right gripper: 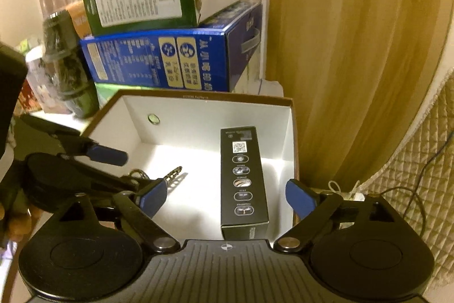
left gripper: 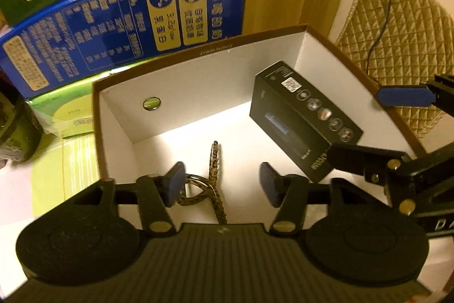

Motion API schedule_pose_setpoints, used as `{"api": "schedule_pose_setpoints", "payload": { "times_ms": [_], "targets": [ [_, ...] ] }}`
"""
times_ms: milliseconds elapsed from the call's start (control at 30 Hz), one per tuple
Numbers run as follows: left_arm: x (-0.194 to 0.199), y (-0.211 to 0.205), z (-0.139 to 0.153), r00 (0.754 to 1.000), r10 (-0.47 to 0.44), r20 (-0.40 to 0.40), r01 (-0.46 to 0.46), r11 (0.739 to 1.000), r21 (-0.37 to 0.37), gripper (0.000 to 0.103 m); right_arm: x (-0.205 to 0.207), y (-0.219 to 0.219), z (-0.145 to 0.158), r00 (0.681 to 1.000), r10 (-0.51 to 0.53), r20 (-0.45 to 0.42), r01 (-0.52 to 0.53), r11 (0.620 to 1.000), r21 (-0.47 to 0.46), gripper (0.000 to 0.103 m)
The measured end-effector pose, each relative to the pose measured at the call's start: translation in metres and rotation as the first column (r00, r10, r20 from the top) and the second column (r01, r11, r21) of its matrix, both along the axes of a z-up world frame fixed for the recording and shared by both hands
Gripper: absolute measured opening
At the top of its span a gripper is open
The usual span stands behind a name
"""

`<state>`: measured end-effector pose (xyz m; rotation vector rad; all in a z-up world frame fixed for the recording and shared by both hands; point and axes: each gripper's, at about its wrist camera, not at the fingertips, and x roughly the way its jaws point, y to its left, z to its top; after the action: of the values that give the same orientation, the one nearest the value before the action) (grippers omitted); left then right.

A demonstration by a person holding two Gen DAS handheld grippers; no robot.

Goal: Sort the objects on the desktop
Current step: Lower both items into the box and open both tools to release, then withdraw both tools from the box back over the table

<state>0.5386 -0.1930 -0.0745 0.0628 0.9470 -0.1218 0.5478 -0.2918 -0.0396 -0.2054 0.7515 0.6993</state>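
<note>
- Yellow curtain (right gripper: 354,48) fills the background; stacked cartons, a blue carton (left gripper: 124,28) among them, stand behind an open white-lined box (left gripper: 198,82).
- Left tongs (left gripper: 221,184), at the lower centre of their own view, tilt down into the box, jaws apart, nothing gripped; a patterned strap with a ring (left gripper: 214,175) lies on the floor between them.
- Right tongs (right gripper: 227,198) angle down likewise, jaws wide, over a black carton (right gripper: 242,178) lying in the box's right half, pads clear of it.
</note>
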Motion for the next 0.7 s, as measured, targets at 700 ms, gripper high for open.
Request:
{"api": "schedule_pose_setpoints", "payload": {
  "times_ms": [700],
  "targets": [
    [-0.111,0.009,0.068,0.989,0.092,0.115,-0.091,0.996,-0.012,0.085,-0.086,-0.045,0.035,0.999,-0.042,0.003,0.042,0.994,0.1,0.101]
  ]
}}
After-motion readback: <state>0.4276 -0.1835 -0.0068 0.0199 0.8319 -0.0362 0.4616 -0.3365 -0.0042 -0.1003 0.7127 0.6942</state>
